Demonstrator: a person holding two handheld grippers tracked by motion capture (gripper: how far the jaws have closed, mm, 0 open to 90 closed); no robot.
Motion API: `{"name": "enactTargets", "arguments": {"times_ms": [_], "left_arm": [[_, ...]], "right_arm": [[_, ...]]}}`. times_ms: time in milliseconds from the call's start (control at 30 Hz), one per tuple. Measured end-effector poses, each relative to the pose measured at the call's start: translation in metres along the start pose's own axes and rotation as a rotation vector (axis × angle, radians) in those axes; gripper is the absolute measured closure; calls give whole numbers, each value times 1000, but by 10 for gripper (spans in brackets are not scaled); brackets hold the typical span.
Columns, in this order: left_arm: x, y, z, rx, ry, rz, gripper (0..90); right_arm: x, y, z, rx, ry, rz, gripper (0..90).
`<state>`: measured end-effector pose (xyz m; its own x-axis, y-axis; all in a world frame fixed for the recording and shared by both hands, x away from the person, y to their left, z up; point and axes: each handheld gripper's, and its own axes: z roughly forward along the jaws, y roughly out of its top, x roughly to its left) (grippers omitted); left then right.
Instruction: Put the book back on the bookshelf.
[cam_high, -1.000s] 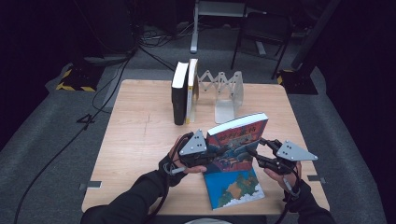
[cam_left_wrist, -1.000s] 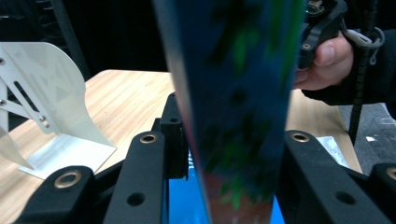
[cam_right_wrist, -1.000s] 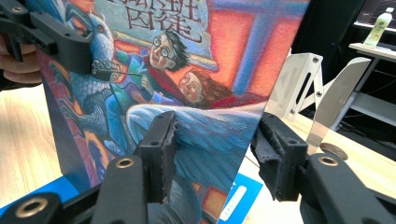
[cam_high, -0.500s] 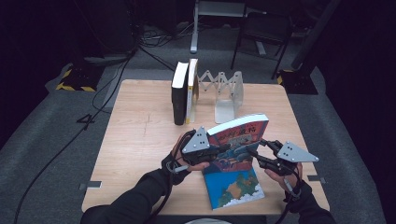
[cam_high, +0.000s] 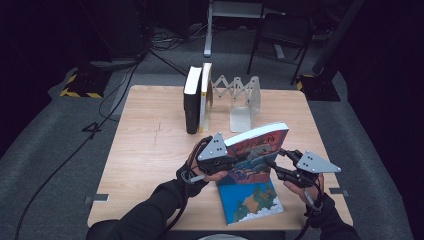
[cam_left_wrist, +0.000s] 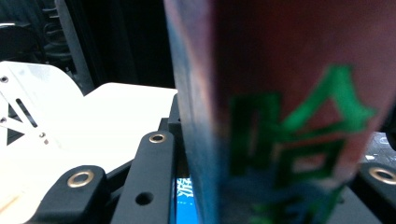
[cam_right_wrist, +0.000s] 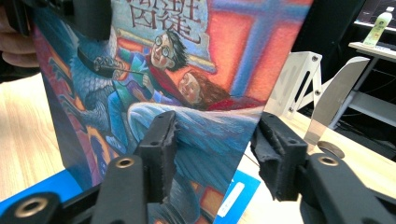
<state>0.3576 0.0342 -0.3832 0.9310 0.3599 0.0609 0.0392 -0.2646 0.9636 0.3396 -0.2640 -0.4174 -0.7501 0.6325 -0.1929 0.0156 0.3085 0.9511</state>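
Note:
A book with a red and blue illustrated cover (cam_high: 257, 145) is raised on its edge, tilted, over the table's front. My left gripper (cam_high: 230, 160) holds it at its left end. In the left gripper view the spine (cam_left_wrist: 280, 116) fills the space between the jaws, which have just been closing on it. My right gripper (cam_high: 273, 167) is at the book's right end. Its jaws have just been opening: one pad (cam_right_wrist: 161, 144) lies before the cover (cam_right_wrist: 187, 70), and the other pad (cam_right_wrist: 271, 154) stands just behind the book's edge. A blue book (cam_high: 250, 200) lies flat underneath.
Two books (cam_high: 192, 100) stand upright at the table's back beside a folding metal book rack (cam_high: 240, 97). The wooden table (cam_high: 150, 150) has bare room on its left half. Cables and chair legs lie on the floor beyond.
The left gripper has crept slightly up and right along the raised book. The book and the right hand stay almost where they were.

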Motion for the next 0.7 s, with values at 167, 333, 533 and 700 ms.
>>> {"name": "enactTargets", "arguments": {"times_ms": [167,333,533,700], "left_arm": [[2,2,2,-1,4,-16,729],[3,8,6,1,30,-10,737],[8,19,9,-4,42,0,738],[15,29,10,1,87,20,739]], "right_arm": [[-4,-1,-5,17,-14,9,427],[-13,-8,-13,83,-13,41,363],[-19,-19,-18,138,-19,61,356],[-22,-22,-17,172,-28,59,370]]}}
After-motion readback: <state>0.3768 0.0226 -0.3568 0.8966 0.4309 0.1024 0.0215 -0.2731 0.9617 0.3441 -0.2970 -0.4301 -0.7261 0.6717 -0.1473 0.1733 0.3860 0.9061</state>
